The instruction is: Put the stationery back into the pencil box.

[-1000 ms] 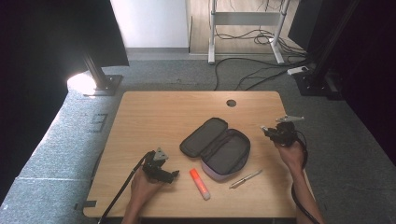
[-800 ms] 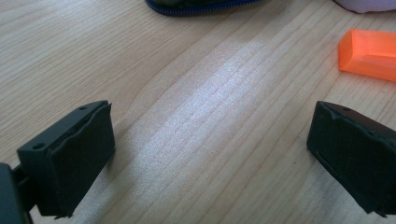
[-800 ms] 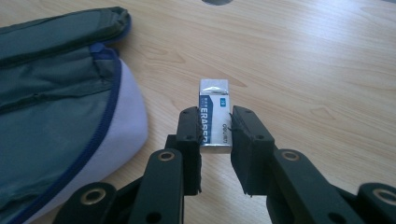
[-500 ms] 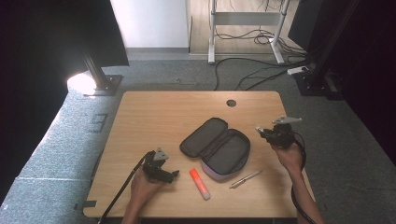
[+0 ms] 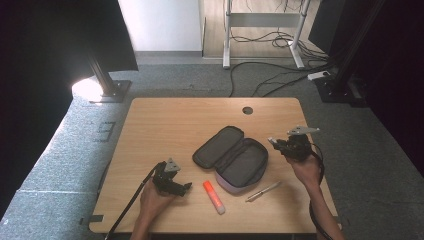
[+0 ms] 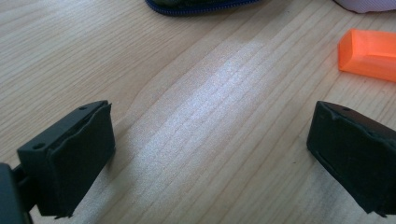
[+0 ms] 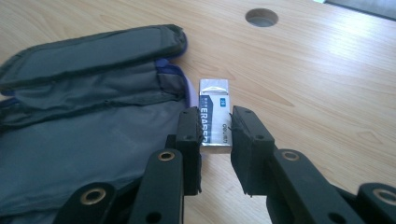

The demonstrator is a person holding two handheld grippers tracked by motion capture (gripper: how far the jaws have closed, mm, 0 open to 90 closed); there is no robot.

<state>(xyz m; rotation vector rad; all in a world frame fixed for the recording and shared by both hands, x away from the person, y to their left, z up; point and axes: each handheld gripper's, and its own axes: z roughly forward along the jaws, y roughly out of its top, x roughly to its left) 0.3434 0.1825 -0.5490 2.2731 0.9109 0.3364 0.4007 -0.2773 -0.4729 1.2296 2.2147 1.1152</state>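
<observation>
At three o'clock of the open pencil case, your right gripper pinches the eraser between nearly closed jaws. Your left gripper gapes wide, empty. Such a shallow pinch may let the eraser twist free and miss the case.

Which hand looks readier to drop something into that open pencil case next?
The right. Its hand-held gripper is already shut on an eraser right beside the open pencil case. The left hand-held gripper stands open over bare table, with the orange marker off to one side.
</observation>
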